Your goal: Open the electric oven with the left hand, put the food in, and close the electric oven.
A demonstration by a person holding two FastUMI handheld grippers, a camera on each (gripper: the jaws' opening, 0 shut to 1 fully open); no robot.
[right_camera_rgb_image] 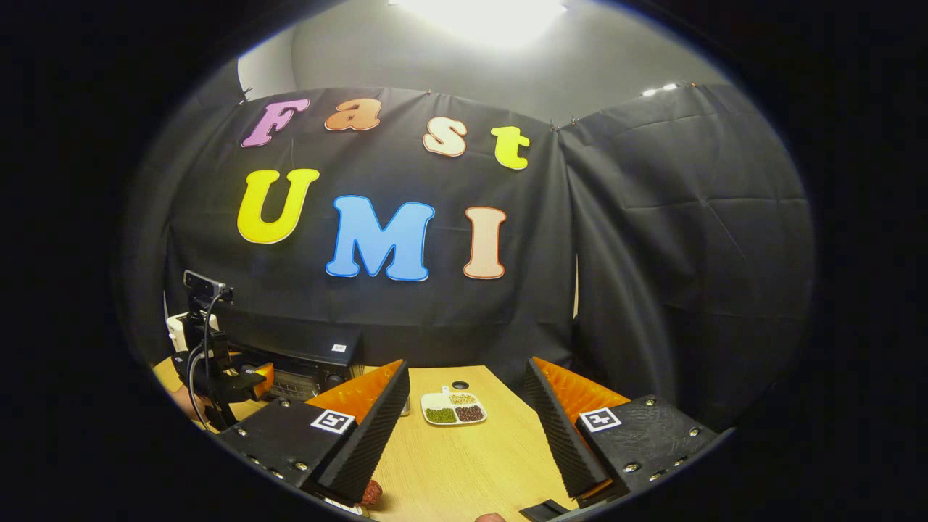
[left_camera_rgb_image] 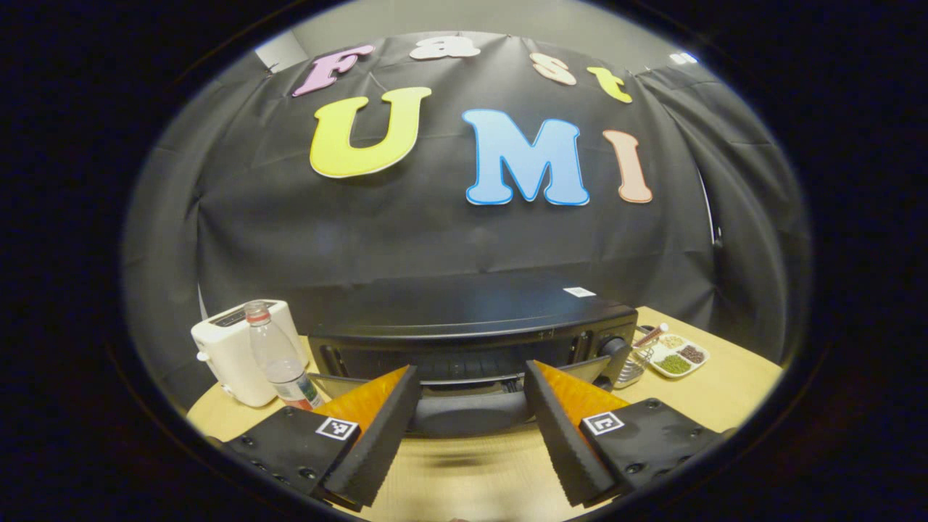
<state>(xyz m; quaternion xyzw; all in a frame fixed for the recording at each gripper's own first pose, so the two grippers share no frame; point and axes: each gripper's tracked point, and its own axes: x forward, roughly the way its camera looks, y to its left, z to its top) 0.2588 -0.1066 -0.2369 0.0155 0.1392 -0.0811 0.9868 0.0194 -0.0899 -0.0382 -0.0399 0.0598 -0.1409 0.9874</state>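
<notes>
So far, by the look of it, the task is at its very first step. In the left gripper view, the left gripper [left_camera_rgb_image: 471,428] hangs with its fingers spread wide, holding nothing, straight in front of the black oven [left_camera_rgb_image: 471,341] on the table [left_camera_rgb_image: 725,395]. The oven's handle [left_camera_rgb_image: 471,415] lies across the gap between the fingers, at about 12 o'clock from them; whether either finger touches it I cannot tell. The door looks shut or at most barely cracked, so I judge the opening not yet done. At 9 o'clock from the oven stand a white toaster [left_camera_rgb_image: 228,351] and a clear bottle [left_camera_rgb_image: 279,359] just beside it; at 3 o'clock lies a small divided dish [left_camera_rgb_image: 678,357] of beans.

In the right gripper view, the right gripper [right_camera_rgb_image: 467,435] also has its fingers released and wide apart, with nothing between them, pointing over the table toward that dish [right_camera_rgb_image: 453,408] at 12 o'clock. The oven [right_camera_rgb_image: 304,366] sits off at 10 o'clock, with the left gripper in front of it. A small reddish item [right_camera_rgb_image: 371,493] peeks out at the lower edge, at 7 o'clock from the right gripper, possibly the food, though too little shows to be sure. Left to do, as I judge it: pull the door down, pick up the food, put it in, shut the door.
</notes>
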